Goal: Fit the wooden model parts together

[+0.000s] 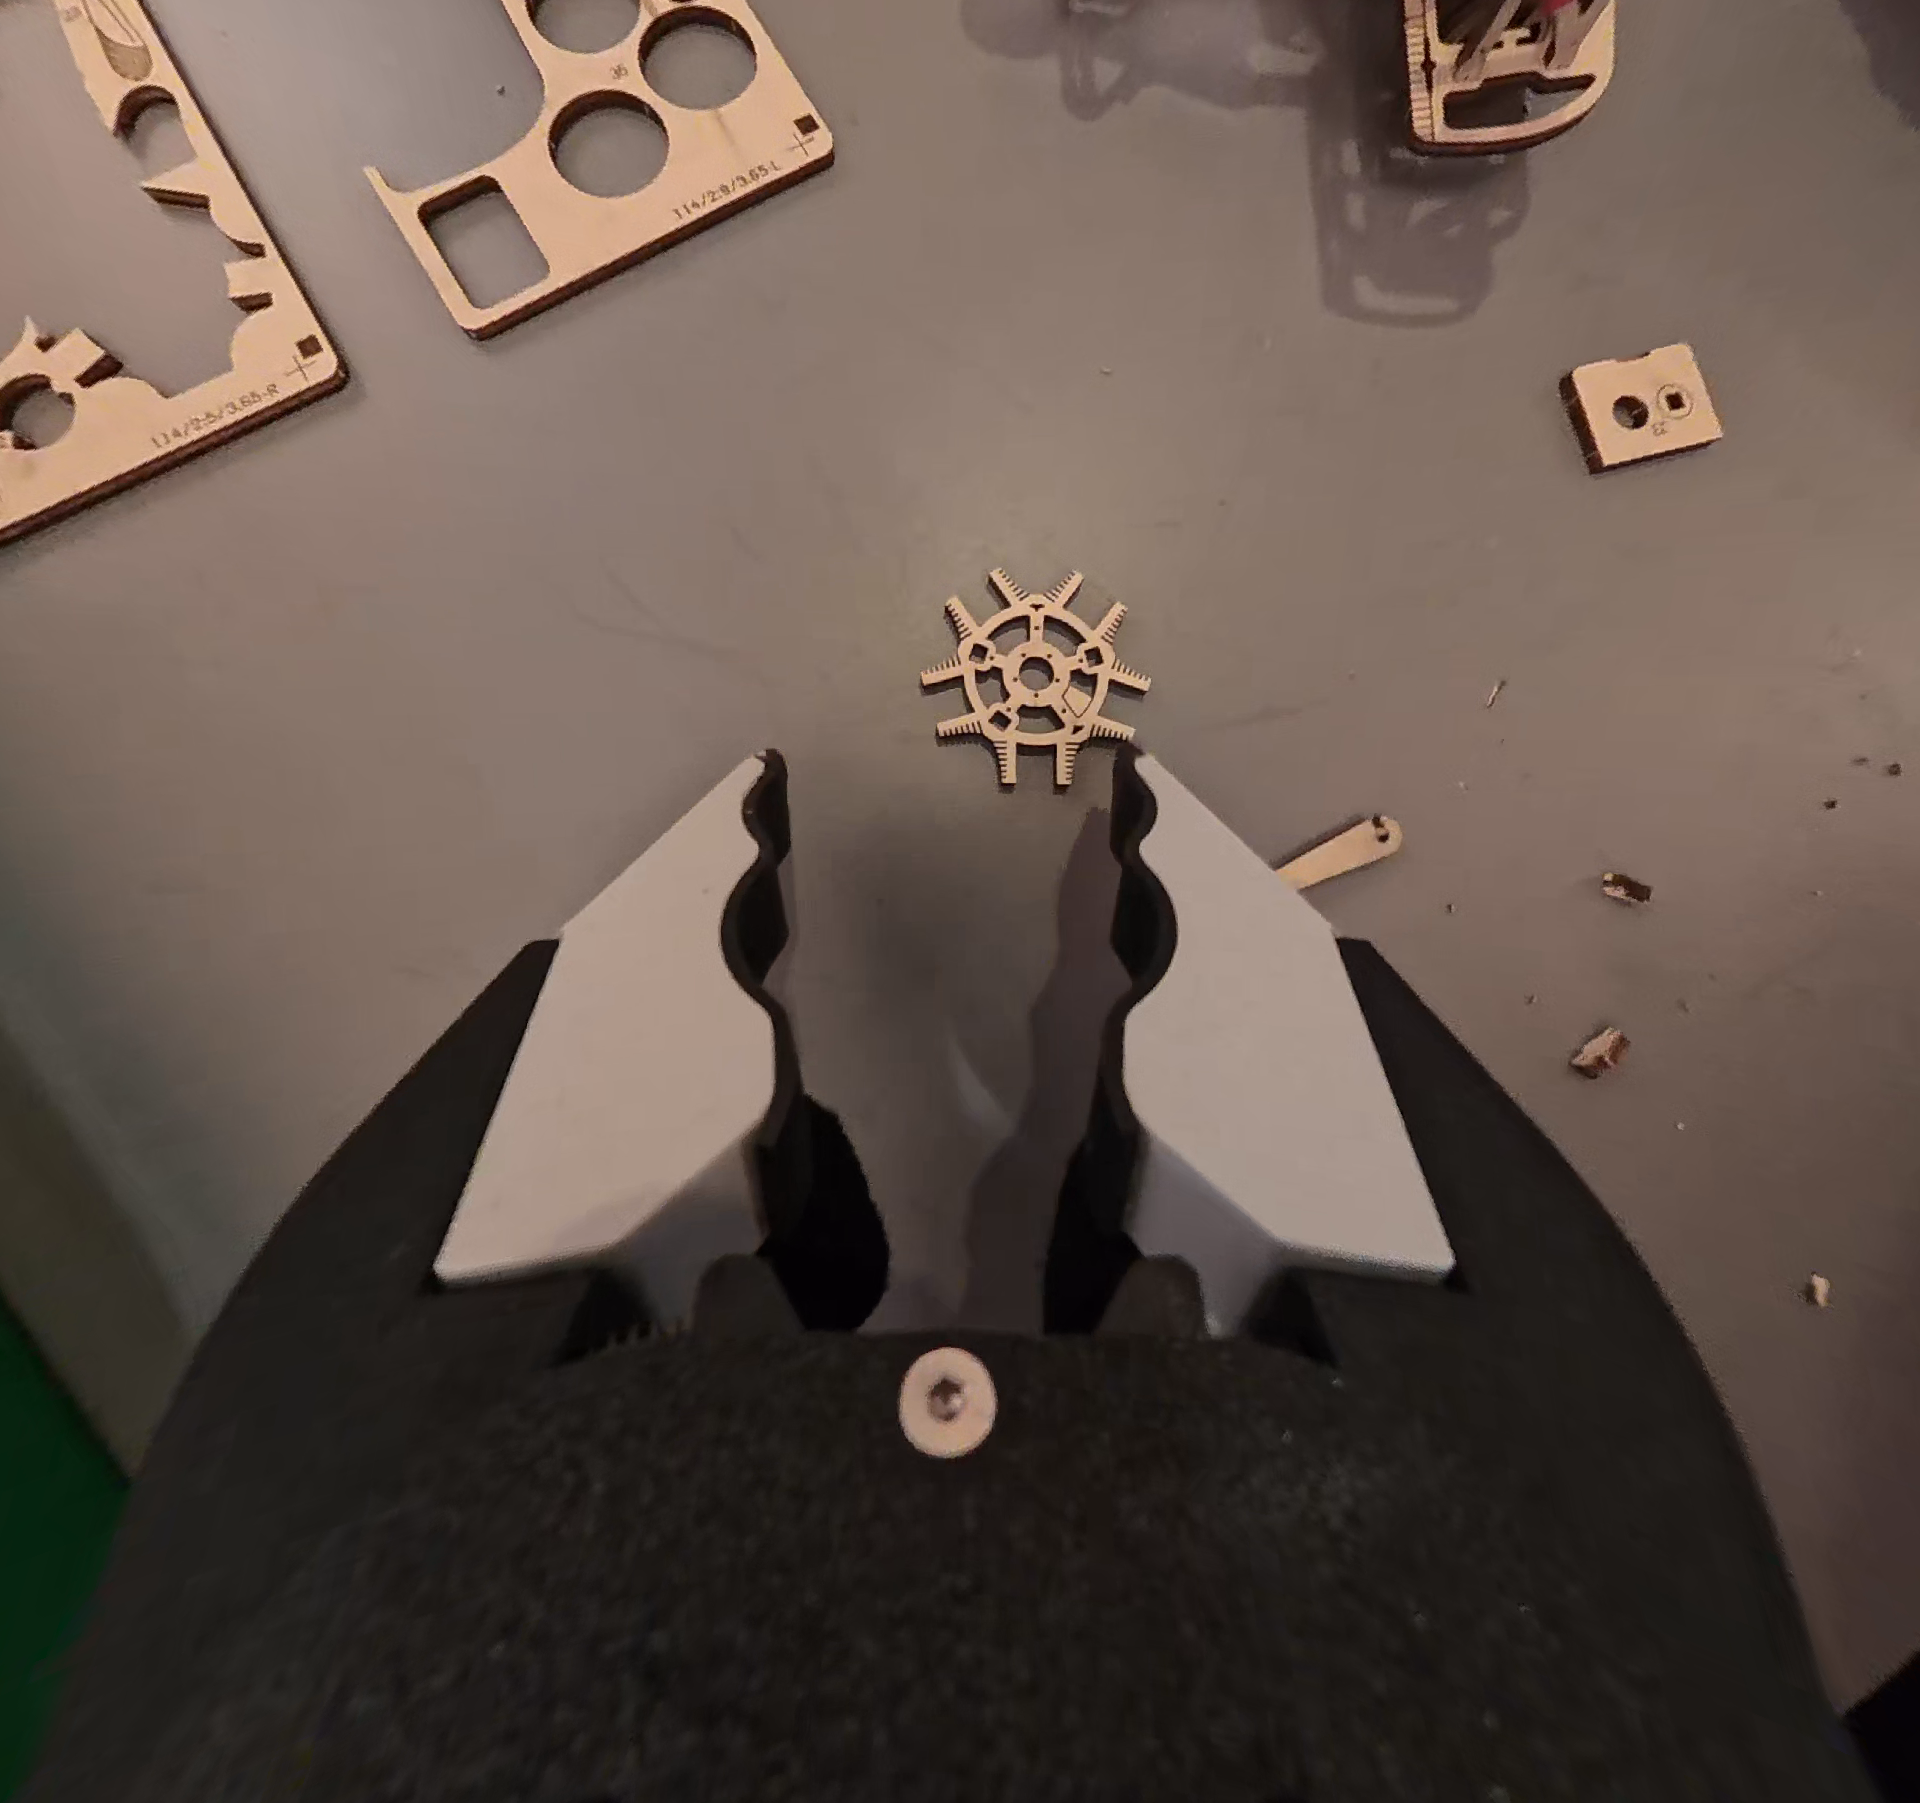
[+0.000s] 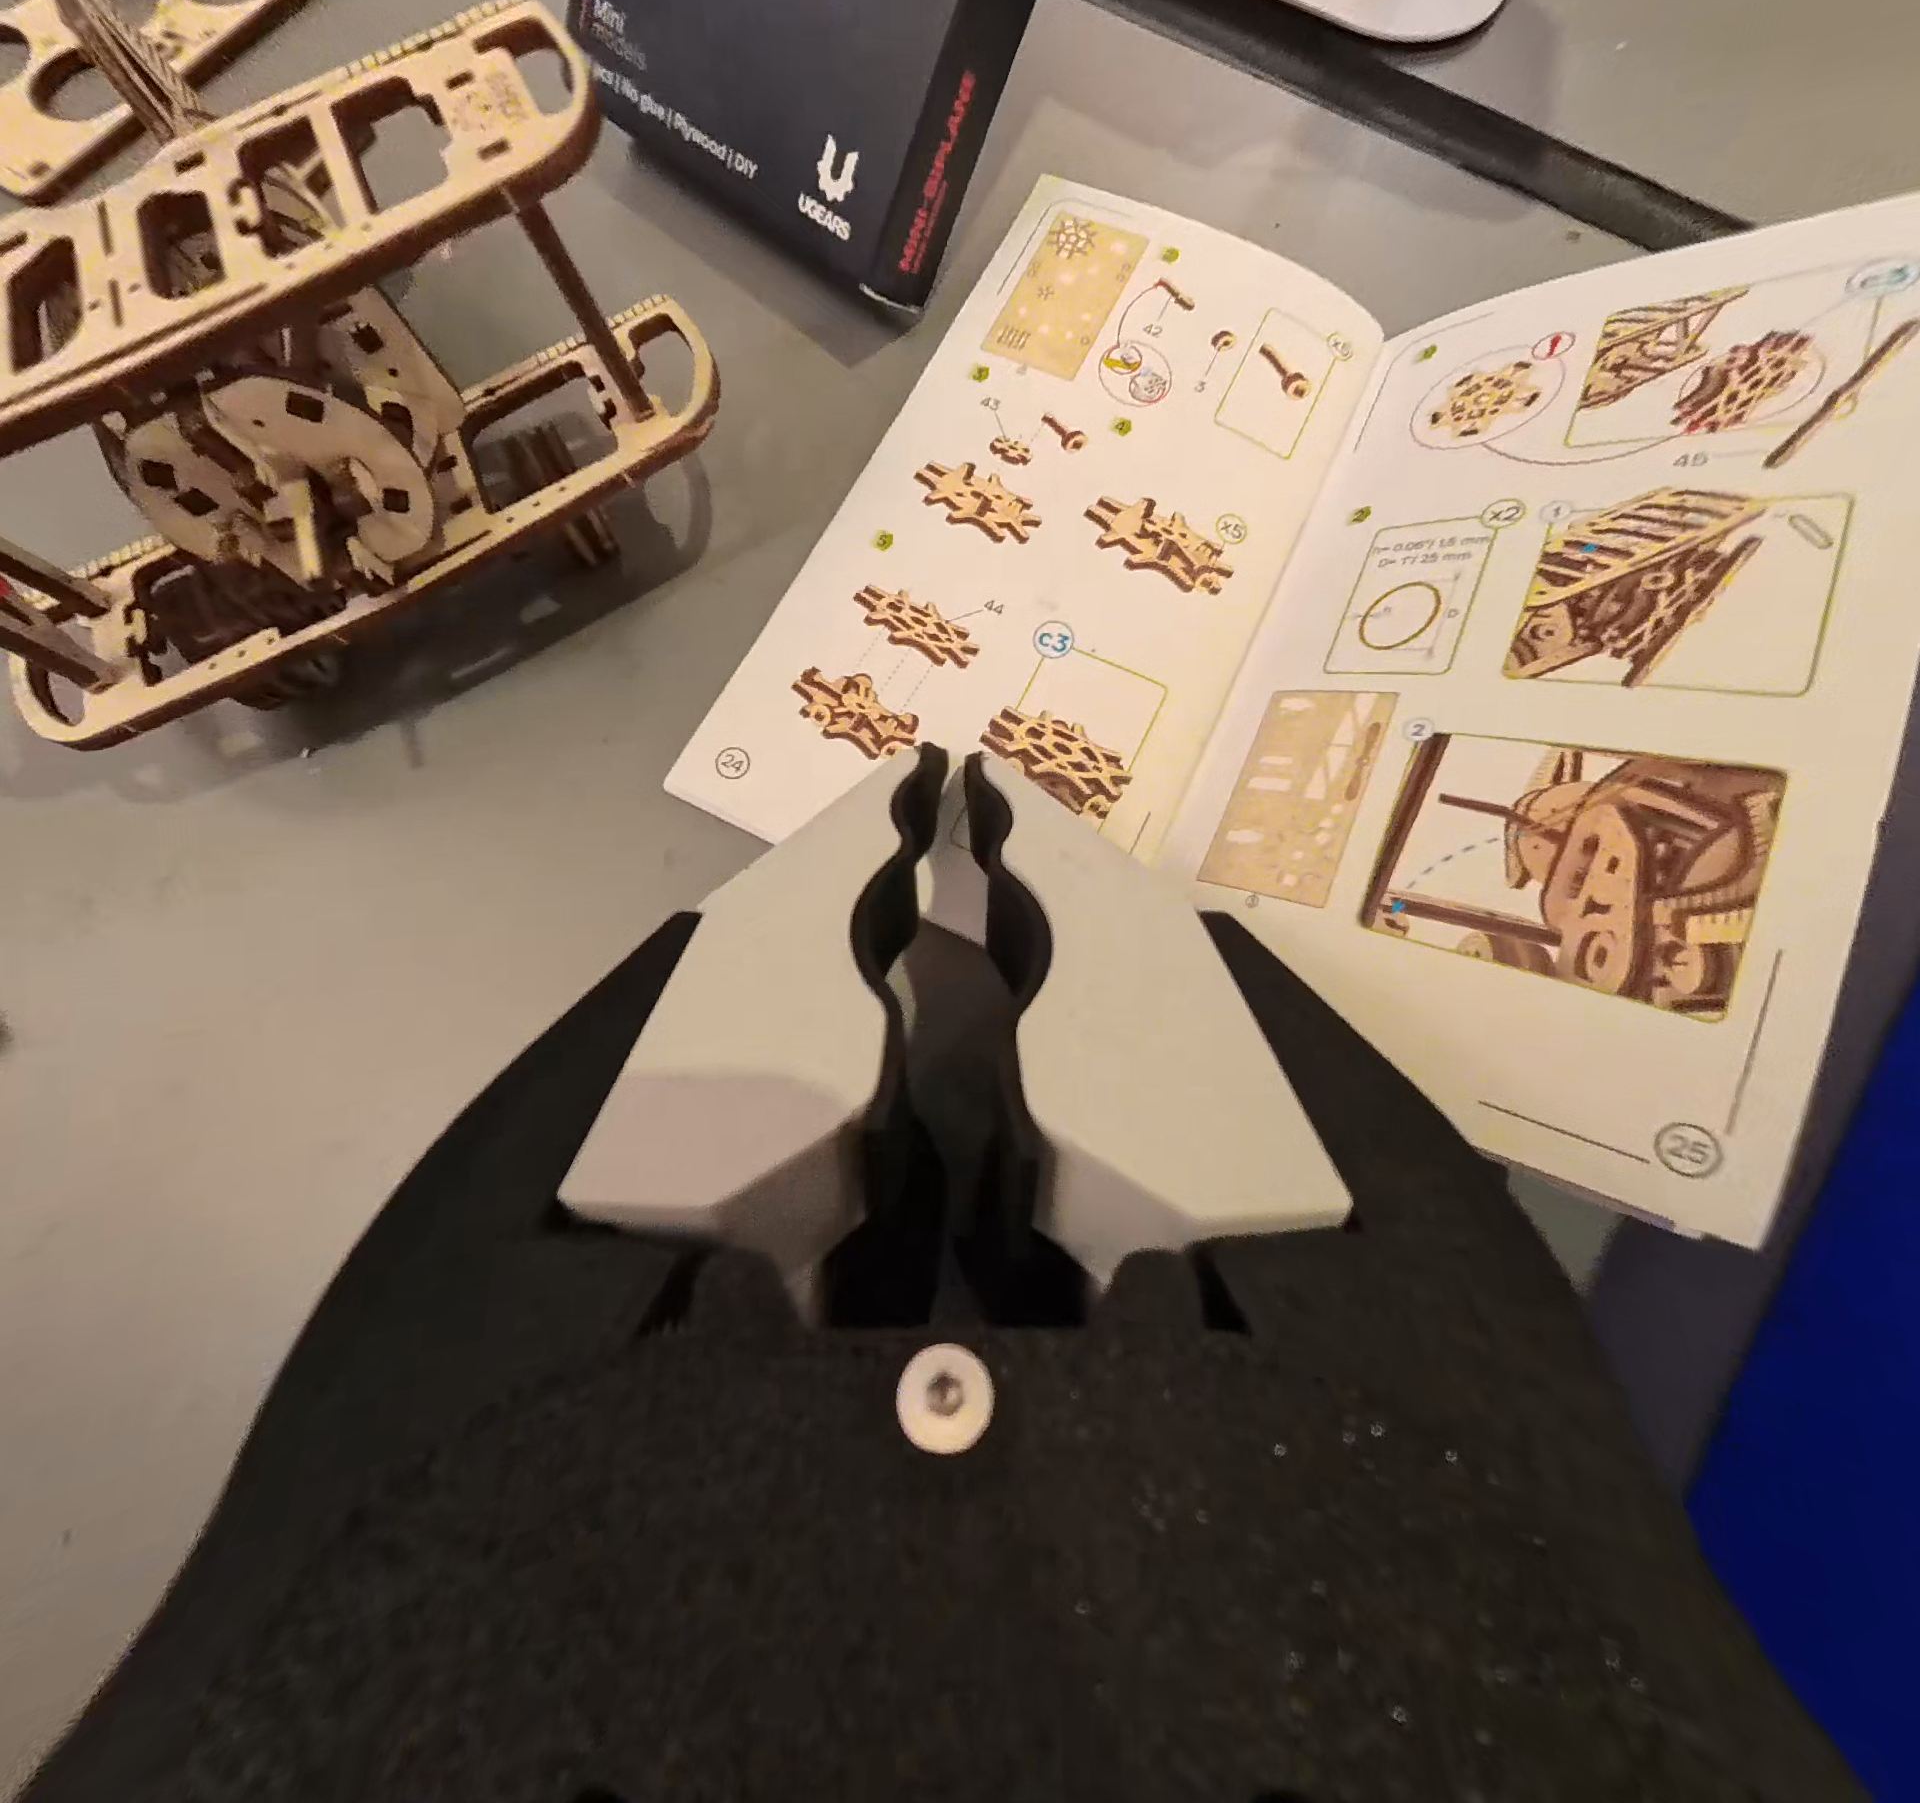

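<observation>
Left gripper (image 1: pixel 948 777) hangs over the grey table (image 1: pixel 727 506), jaws spread wide and empty, and the small wooden gear-like wheel (image 1: pixel 1034 678) lies flat just ahead of the fingertips, untouched. Two punched-out plywood sheets (image 1: pixel 603 91) sit off to the far left, a small square block (image 1: pixel 1640 408) well to the right. Over on the other side, the right gripper (image 2: pixel 945 766) is nearly pressed together, pinching nothing, its tips above the open instruction booklet (image 2: pixel 1299 610). The partly built wooden biplane (image 2: pixel 312 382) stands to its left.
</observation>
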Available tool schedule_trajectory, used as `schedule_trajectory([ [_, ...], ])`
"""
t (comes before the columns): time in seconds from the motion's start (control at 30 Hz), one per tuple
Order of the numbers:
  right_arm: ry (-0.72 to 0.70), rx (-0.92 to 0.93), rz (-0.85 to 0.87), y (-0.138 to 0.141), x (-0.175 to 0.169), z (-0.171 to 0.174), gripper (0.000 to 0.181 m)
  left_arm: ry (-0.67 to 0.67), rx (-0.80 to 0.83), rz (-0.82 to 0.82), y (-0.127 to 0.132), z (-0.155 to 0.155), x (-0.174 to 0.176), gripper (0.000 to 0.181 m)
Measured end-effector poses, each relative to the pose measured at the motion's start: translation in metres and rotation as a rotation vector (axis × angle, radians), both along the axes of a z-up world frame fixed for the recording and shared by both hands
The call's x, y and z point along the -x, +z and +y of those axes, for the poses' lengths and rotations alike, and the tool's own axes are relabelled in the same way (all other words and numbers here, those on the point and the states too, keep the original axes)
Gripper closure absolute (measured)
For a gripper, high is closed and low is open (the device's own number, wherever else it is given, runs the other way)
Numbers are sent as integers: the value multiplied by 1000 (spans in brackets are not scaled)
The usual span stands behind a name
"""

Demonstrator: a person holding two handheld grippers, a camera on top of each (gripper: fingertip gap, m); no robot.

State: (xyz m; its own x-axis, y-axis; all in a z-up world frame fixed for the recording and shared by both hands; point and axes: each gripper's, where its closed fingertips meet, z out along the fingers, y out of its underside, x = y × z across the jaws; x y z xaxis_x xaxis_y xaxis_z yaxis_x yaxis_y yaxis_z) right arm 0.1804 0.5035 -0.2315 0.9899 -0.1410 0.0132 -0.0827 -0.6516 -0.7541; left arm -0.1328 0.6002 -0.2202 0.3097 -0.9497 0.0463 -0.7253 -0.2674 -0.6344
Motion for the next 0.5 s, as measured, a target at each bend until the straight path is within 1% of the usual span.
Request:
schedule_trajectory([
  [0.27,1,6,-55,0,1,0,180,-54,11,7,-10,-9,-5,122],
  [0.37,1,6,-56,0,1,0,180,-79,18,-15,-9,-12,-13,122],
  [0.5,-1,4,-40,0,1,0,180,-109,-6,1,-12,-15,-20,130],
])
